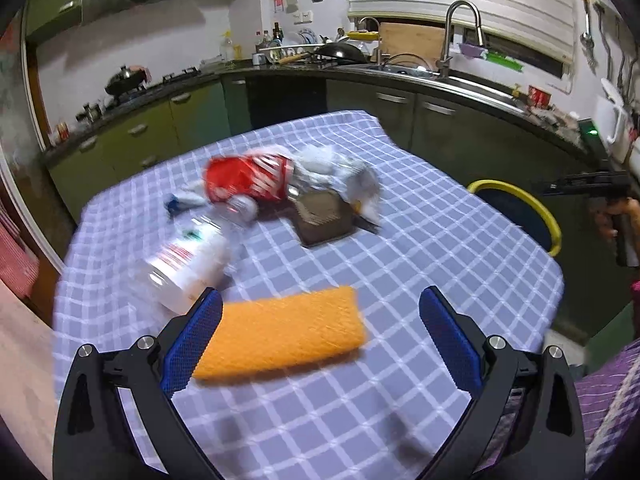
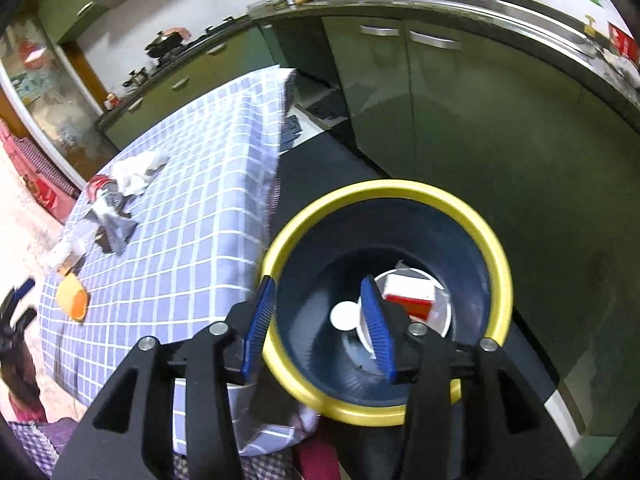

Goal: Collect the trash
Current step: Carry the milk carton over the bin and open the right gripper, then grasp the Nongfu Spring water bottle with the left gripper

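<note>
1. The left gripper (image 1: 320,312) hovered low over the bench (image 1: 440,240), its blue textured fingers (image 1: 192,344) spread wide apart and holding nothing.
2. A blue-and-white checked cloth covered the bench, draping over its edges.
3. Between the left fingers lay an orange sponge (image 1: 284,336), a flat rectangular block with a rough, fibrous surface.
4. Just beside the sponge, a clear plastic bottle (image 1: 188,264) with a white label lay on its side, blurred.
5. Farther back sat a heap of trash: a crumpled red wrapper (image 1: 248,178) with white lettering, wadded white tissue (image 1: 324,160) touching it, and a brown cardboard box (image 1: 324,216) in front.
6. The right gripper (image 2: 320,320) hung over a round bin (image 2: 496,256) standing on the floor beside the bench; its fingers were moderately apart and empty.
7. The bin had a smooth dark blue inside and a thick yellow rim.
8. At the bottom of the bin lay a red-and-white carton (image 2: 410,296), a white round lid (image 2: 344,316) and a white paper plate or bowl (image 2: 442,316) beneath them.
9. Green glossy cabinets (image 2: 480,128) with metal handles stood behind the bin.
</note>
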`<state>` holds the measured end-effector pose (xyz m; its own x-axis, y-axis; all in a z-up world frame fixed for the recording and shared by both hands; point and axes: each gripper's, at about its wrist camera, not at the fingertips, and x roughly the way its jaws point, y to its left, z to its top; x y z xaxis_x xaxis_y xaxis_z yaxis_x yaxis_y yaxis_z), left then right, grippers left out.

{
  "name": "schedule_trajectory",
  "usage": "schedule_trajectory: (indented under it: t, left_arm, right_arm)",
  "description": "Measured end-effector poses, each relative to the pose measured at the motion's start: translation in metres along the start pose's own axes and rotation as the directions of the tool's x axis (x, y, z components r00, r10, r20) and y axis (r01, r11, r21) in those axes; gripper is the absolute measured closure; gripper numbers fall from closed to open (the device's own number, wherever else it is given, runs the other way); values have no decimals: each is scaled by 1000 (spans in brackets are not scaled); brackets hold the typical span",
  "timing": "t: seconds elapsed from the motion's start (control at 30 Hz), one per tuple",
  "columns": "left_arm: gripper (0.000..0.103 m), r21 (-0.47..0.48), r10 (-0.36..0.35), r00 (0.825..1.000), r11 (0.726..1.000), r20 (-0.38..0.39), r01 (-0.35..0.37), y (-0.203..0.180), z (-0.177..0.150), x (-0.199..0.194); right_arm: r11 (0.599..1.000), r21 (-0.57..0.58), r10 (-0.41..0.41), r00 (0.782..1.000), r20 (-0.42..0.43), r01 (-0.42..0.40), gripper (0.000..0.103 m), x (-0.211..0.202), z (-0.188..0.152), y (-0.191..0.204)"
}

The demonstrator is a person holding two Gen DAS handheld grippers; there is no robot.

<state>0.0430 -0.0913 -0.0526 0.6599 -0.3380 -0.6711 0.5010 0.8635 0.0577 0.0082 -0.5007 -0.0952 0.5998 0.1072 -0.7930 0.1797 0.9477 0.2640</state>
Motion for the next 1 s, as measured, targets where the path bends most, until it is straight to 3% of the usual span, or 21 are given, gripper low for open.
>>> schedule_trajectory:
  t: [0.1, 0.23, 0.5, 0.7, 0.93, 1.0]
  left_arm:
    - [5, 13, 27, 1000, 1000, -10, -27, 24, 15, 4]
    - [5, 24, 14, 998, 1000, -60, -13, 58, 33, 25]
    - [5, 59, -130, 971, 988, -201, 144, 108, 53, 88]
    - [5, 52, -161, 938, 981, -307, 186, 113, 51, 127]
    - [6, 63, -139, 925, 983, -354, 172, 110, 49, 145]
    - [10, 72, -122, 920, 984, -371, 160, 110, 47, 149]
  right_arm:
    - [1000, -19, 14, 1000, -3, -14, 57, 0, -3, 11]
    - [999, -30, 34, 999, -4, -34, 55, 1, -5, 22]
    - [999, -25, 43, 999, -24, -43, 53, 11, -5, 37]
    - [999, -31, 42, 998, -42, -43, 51, 20, -1, 47]
    - [997, -47, 52, 996, -67, -55, 51, 34, 4, 62]
    - [997, -54, 58, 996, -73, -62, 51, 37, 4, 66]
